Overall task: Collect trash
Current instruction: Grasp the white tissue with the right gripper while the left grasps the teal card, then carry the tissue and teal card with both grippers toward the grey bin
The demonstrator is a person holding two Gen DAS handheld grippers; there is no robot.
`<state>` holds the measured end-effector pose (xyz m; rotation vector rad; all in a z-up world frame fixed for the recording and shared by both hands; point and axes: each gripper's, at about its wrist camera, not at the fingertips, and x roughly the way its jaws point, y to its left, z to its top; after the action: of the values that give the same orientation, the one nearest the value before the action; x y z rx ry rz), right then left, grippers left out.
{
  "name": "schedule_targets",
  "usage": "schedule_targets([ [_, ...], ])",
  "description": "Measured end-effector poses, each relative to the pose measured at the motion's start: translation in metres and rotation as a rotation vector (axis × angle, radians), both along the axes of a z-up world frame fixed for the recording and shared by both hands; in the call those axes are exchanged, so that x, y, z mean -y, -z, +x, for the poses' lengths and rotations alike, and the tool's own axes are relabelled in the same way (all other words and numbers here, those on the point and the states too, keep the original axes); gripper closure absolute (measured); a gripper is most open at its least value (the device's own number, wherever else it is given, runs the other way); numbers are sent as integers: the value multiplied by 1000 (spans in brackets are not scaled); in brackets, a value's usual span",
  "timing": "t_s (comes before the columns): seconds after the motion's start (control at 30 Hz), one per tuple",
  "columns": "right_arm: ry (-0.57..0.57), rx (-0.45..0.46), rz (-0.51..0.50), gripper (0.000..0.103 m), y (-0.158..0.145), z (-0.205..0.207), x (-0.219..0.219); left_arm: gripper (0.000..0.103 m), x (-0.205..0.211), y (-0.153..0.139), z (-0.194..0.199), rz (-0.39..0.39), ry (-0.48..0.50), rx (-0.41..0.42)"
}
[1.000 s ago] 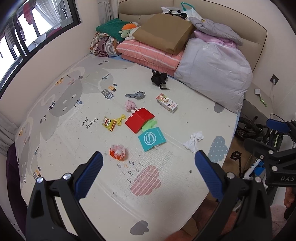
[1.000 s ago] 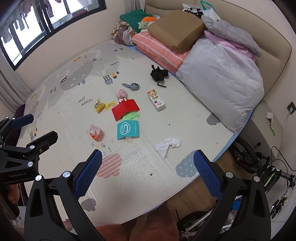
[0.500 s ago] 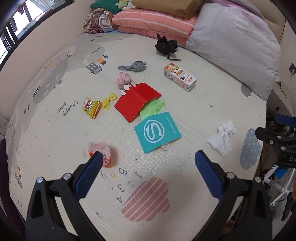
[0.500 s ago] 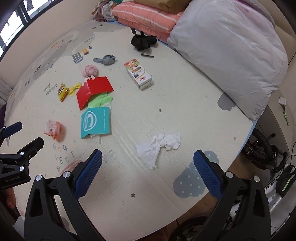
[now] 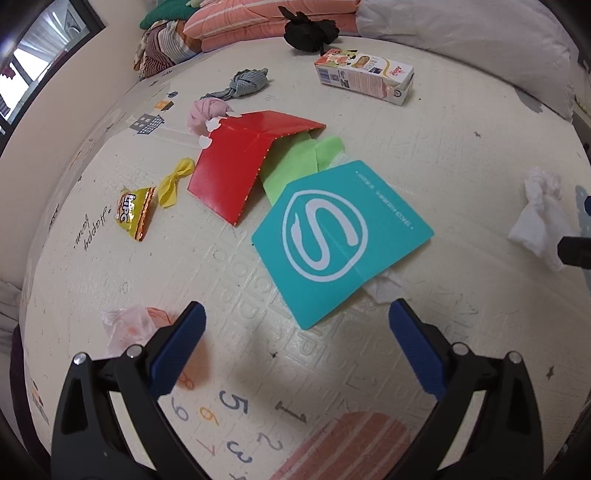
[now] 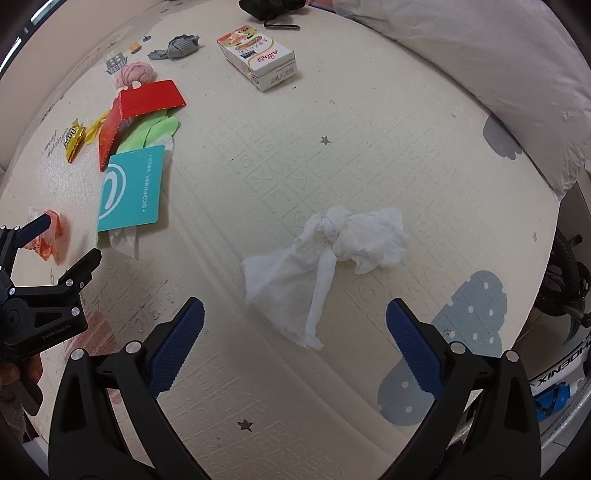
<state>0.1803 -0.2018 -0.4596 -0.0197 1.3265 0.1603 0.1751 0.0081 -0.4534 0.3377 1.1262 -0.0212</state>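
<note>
Trash lies scattered on a cream play mat (image 5: 461, 155). My left gripper (image 5: 295, 325) is open and empty, just short of a teal card (image 5: 340, 236), with a crumpled orange-and-clear plastic wrapper (image 5: 129, 325) beside its left finger. My right gripper (image 6: 293, 317) is open and empty, low over a knotted white tissue (image 6: 332, 251). The tissue also shows in the left wrist view (image 5: 539, 214). A red folded card (image 5: 251, 162), green paper (image 5: 303, 158), a yellow snack packet (image 5: 133, 210) and a yellow bow (image 5: 175, 181) lie beyond the teal card.
A milk carton (image 5: 365, 77), grey cloth (image 5: 247, 83), pink cloth ball (image 5: 207, 112) and a black item (image 5: 310, 29) lie farther back. Pillows and a large grey bag (image 6: 498, 55) line the far side. A bicycle (image 6: 569, 288) stands past the mat's right edge.
Both grippers have dropped lower and moved forward toward the mat. The teal card now sits just ahead of the left gripper and the white tissue between the right gripper's fingers. Both stay open.
</note>
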Motion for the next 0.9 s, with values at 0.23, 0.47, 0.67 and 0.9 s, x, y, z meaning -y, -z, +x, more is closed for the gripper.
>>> schedule_targets([
  [0.23, 17, -10, -5, 8, 22, 7, -4, 10, -2, 23, 11, 6, 50, 36],
  [0.47, 16, -14, 19, 43, 34, 15, -12, 66, 2, 27, 26, -53, 116, 53],
  [0.67, 3, -18, 73, 84, 30, 20, -15, 88, -1, 12, 31, -32, 109, 96],
  [0.9, -14, -9, 90, 93, 17, 18, -17, 96, -18, -8, 39, -107, 42, 58],
])
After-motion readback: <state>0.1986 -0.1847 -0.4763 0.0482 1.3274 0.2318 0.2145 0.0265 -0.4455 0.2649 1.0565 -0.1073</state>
